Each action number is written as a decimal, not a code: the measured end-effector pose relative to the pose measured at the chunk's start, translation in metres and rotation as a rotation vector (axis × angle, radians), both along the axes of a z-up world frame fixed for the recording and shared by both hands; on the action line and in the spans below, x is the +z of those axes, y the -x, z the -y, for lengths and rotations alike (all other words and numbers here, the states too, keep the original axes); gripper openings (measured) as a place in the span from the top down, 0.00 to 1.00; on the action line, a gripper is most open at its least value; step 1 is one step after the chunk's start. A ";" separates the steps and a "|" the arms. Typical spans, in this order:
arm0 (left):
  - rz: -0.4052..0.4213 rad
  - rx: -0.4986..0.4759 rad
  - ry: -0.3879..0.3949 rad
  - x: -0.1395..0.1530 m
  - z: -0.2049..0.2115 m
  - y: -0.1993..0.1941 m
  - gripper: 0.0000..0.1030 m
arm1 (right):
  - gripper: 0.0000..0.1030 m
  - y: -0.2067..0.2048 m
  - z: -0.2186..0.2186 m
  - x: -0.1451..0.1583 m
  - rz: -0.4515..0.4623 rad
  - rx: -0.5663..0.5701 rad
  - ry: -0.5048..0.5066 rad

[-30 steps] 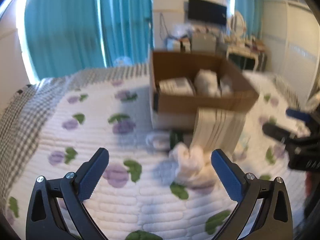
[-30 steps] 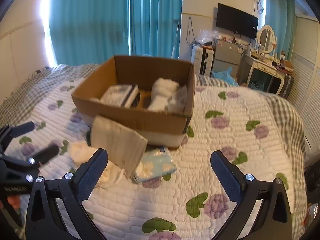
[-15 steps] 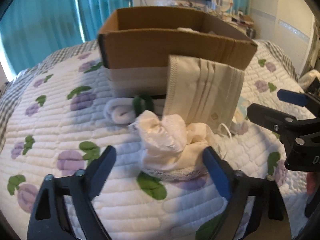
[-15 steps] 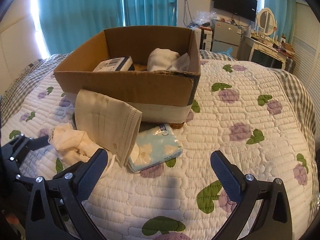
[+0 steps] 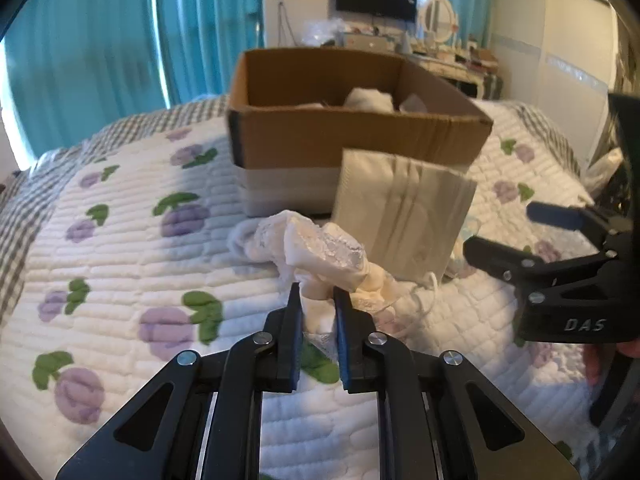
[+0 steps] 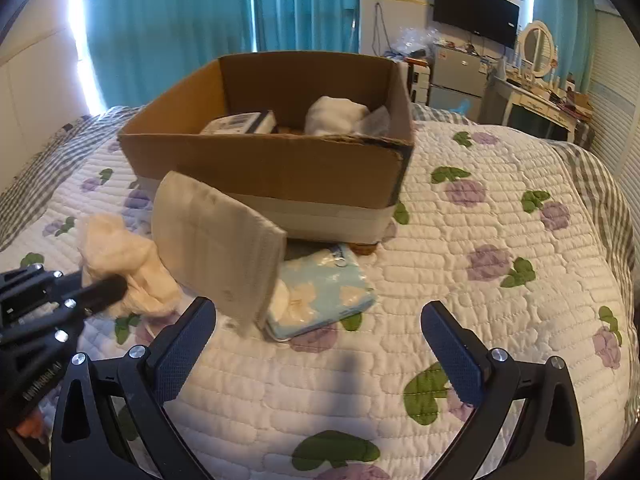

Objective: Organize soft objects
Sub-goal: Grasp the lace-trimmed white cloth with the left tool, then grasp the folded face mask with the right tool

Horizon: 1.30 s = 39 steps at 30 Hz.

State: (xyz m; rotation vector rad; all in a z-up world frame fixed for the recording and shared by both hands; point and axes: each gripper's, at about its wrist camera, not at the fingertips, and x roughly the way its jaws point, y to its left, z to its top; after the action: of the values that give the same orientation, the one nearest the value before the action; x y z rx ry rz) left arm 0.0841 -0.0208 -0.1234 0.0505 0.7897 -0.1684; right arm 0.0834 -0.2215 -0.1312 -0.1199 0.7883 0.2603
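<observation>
My left gripper (image 5: 318,300) is shut on a crumpled cream lace cloth (image 5: 320,248) lying on the quilted bed; the cloth also shows in the right wrist view (image 6: 120,264). Behind it a beige face mask (image 5: 404,220) (image 6: 216,240) leans against an open cardboard box (image 5: 352,144) (image 6: 272,168) that holds white soft items and a packet. A light blue pouch (image 6: 320,292) lies by the mask. My right gripper (image 6: 320,344) is open and empty, low over the quilt, in front of the pouch.
The bed is covered by a white quilt (image 6: 480,280) with purple flowers and green leaves. A white rolled item (image 5: 240,236) lies left of the cloth. Teal curtains, a TV and a dresser stand beyond the bed.
My left gripper moved forward and closed on the lace cloth; it was open before. My right gripper came lower and closer to the pouch and stayed open.
</observation>
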 end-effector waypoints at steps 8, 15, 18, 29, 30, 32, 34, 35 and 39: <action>0.027 0.075 0.056 0.015 -0.037 0.002 0.87 | 0.00 -0.009 -0.024 0.007 -0.002 0.067 0.014; 0.018 0.132 0.047 0.014 -0.053 0.000 0.87 | 0.00 -0.033 -0.046 0.002 -0.047 0.099 0.007; 0.010 0.122 0.040 0.012 -0.052 0.000 0.87 | 0.02 -0.040 -0.052 -0.002 -0.039 0.102 0.037; 0.004 0.131 0.023 0.008 -0.051 0.000 0.87 | 0.74 -0.029 -0.056 0.007 -0.013 0.144 0.017; 0.003 0.132 0.022 0.008 -0.051 0.000 0.87 | 0.81 -0.025 -0.054 0.010 -0.007 0.149 0.010; 0.003 0.134 0.020 0.008 -0.050 0.001 0.87 | 0.91 -0.018 -0.051 0.016 -0.001 0.152 -0.005; 0.004 0.135 0.016 0.009 -0.049 0.002 0.87 | 0.92 -0.006 -0.045 0.025 0.014 0.142 -0.038; 0.005 0.134 0.014 0.009 -0.048 0.003 0.87 | 0.92 -0.002 -0.041 0.028 0.024 0.140 -0.051; 0.008 0.130 0.005 0.015 -0.042 0.009 0.87 | 0.93 0.019 -0.030 0.042 0.056 0.137 -0.074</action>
State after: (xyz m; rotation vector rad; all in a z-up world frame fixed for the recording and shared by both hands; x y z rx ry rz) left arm 0.0750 0.0215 -0.1082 -0.0049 0.7815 -0.0471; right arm 0.0648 -0.1911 -0.0889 -0.1111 0.7148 0.4138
